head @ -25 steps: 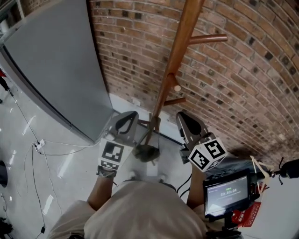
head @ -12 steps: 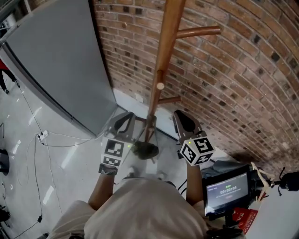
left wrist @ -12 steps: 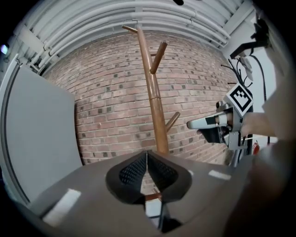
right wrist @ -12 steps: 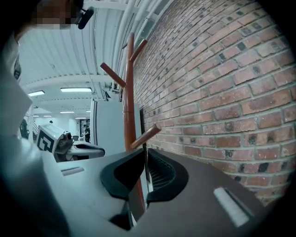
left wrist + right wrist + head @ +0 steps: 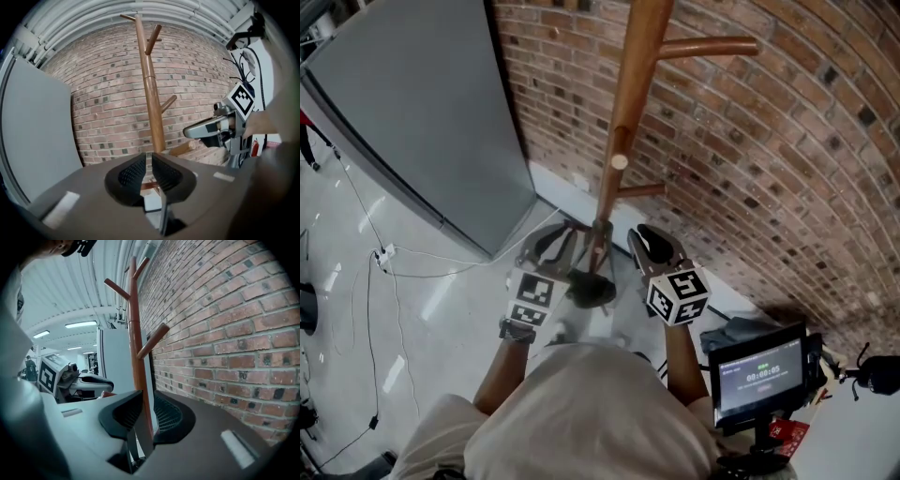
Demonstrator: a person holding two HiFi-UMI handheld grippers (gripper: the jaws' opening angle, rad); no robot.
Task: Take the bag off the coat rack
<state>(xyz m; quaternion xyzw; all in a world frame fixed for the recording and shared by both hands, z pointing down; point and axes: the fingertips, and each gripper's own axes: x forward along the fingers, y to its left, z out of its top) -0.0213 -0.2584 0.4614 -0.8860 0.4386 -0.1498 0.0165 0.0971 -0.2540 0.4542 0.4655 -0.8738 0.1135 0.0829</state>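
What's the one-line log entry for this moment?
bag: off coat rack, low beside its pole | left gripper: jaws just been opening, strap between them | right gripper: same

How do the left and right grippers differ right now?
Right gripper jaws stand wider apart than left gripper jaws. Left's strap shows thin, edge-on; right's strap shows as a broad band close against one jaw. Shared: both pairs of jaws have just been opening, each with a dark strap between them unclamped, and both flank the pole.
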